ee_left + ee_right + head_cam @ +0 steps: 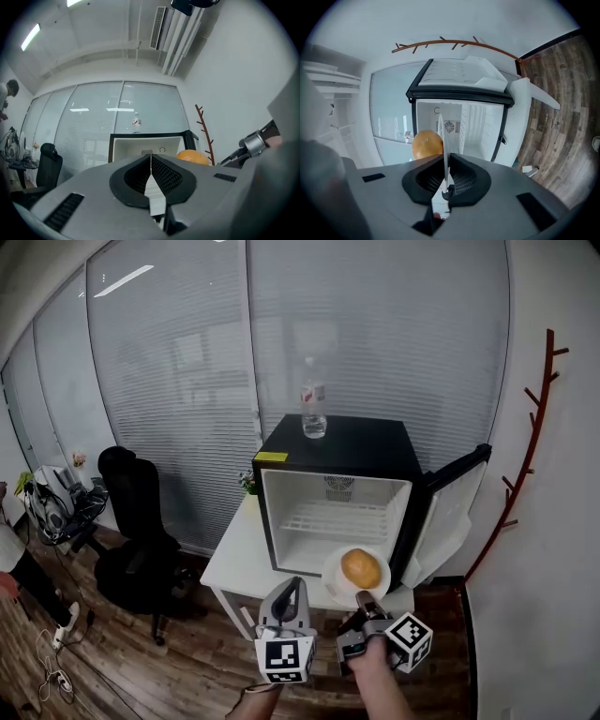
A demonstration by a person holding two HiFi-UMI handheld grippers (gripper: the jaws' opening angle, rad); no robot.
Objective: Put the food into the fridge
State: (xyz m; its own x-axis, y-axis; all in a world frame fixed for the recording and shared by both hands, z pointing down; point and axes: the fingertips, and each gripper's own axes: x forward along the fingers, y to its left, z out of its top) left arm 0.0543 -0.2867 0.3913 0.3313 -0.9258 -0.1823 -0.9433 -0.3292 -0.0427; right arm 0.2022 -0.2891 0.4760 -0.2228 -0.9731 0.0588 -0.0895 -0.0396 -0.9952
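Head view: black mini fridge (337,448) on a white table (236,563), door (452,510) swung open to the right. Cavity white, one wire shelf (333,519), nothing visible stored in it. Clear bottle (314,409) upright on the fridge top, apart from the task. The orange (361,567) sits loose in the middle of a white plate (334,579), held in the air just in front of the opening, below shelf level. Right gripper (364,602) has the plate by its near rim; left gripper (292,585) is beside it, carrying nothing. Left gripper view: left gripper (151,160) has its jaws pressed together, nothing between them; fridge (145,143) and orange (192,157) lie ahead. Right gripper view: right gripper (443,161) is clamped on the thin plate (440,131) edge, seen edge-on between the pads; orange (427,144) is beyond, with the open fridge (461,124) behind. Judgement: the plate is stiff, smooth and probably breakable, and a single rim grip lets it lever, so keep it level. The orange is round and unrestrained and would roll off on a tilt. Take hold at the rim, not the fruit.
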